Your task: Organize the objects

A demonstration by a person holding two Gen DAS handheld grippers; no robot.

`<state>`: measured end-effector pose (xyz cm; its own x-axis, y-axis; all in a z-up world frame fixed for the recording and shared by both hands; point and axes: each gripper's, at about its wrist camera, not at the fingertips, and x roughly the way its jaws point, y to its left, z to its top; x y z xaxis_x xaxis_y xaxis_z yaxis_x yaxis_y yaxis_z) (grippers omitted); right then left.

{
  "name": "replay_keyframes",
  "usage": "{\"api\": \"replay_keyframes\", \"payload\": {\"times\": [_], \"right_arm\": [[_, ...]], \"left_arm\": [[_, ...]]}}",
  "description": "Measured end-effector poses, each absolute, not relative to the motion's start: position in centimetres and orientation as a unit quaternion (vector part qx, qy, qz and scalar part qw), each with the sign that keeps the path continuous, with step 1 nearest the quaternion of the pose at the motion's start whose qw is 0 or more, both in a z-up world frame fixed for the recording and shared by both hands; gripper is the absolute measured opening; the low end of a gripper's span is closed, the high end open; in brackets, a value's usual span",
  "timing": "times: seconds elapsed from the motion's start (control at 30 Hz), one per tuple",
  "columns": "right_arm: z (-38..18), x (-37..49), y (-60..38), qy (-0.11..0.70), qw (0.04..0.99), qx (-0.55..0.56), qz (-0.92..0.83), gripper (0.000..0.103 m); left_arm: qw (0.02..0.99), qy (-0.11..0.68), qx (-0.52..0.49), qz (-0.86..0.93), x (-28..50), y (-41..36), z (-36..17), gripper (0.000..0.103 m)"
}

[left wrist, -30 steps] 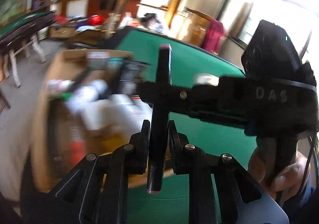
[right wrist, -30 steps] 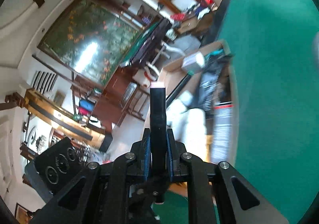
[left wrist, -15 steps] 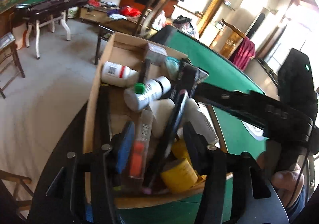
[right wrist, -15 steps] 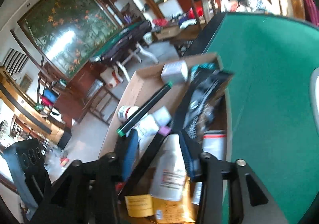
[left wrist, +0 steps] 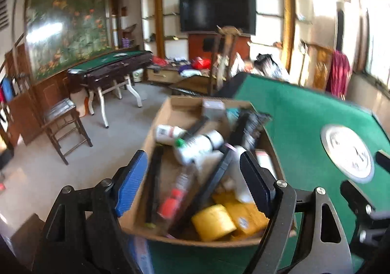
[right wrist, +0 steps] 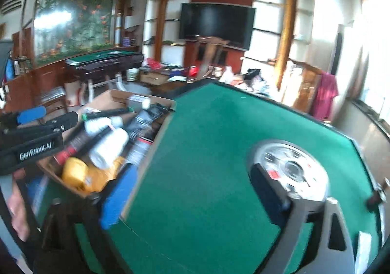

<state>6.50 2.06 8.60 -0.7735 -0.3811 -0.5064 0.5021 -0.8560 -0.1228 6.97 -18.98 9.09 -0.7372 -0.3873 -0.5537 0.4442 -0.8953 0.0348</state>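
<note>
- We see the black stick (left wrist: 214,183) lying in the cardboard box (left wrist: 175,108), long axis running lower left to upper right.
- Left gripper (left wrist: 192,186) jaws spread, empty.
- Right gripper (right wrist: 192,191) jaws spread, empty.

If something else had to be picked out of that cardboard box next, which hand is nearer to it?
Probably left. The left gripper is open right over the box, while the right gripper, also open, faces bare green table.
</note>
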Motion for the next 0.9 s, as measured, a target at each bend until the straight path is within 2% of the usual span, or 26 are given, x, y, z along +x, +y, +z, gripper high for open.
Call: {"api": "replay_keyframes", "payload": {"times": [0.2,0.3,0.5,0.9], "right_arm": [[7.8,6.2,5.7,0.081,0.22,0.245,-0.941,0.102],[7.5,6.6,5.3,0.085,0.22,0.244,-0.941,0.102],[7.1,6.6,3.9,0.096,0.229,0.238,-0.939,0.102],[6.4,6.3,3.0,0.098,0.251,0.255,-0.929,0.102]], "left_arm": [[0.224,0.039,0.328,-0.917,5.8,-16.7,7.7,0.079],[0.216,0.037,0.316,-0.923,6.1,-16.3,7.3,0.079],[0.247,-0.018,0.28,-0.927,6.9,-15.4,7.0,0.079],[0.244,-0.024,0.287,-0.926,6.9,-15.3,6.3,0.079]]}}
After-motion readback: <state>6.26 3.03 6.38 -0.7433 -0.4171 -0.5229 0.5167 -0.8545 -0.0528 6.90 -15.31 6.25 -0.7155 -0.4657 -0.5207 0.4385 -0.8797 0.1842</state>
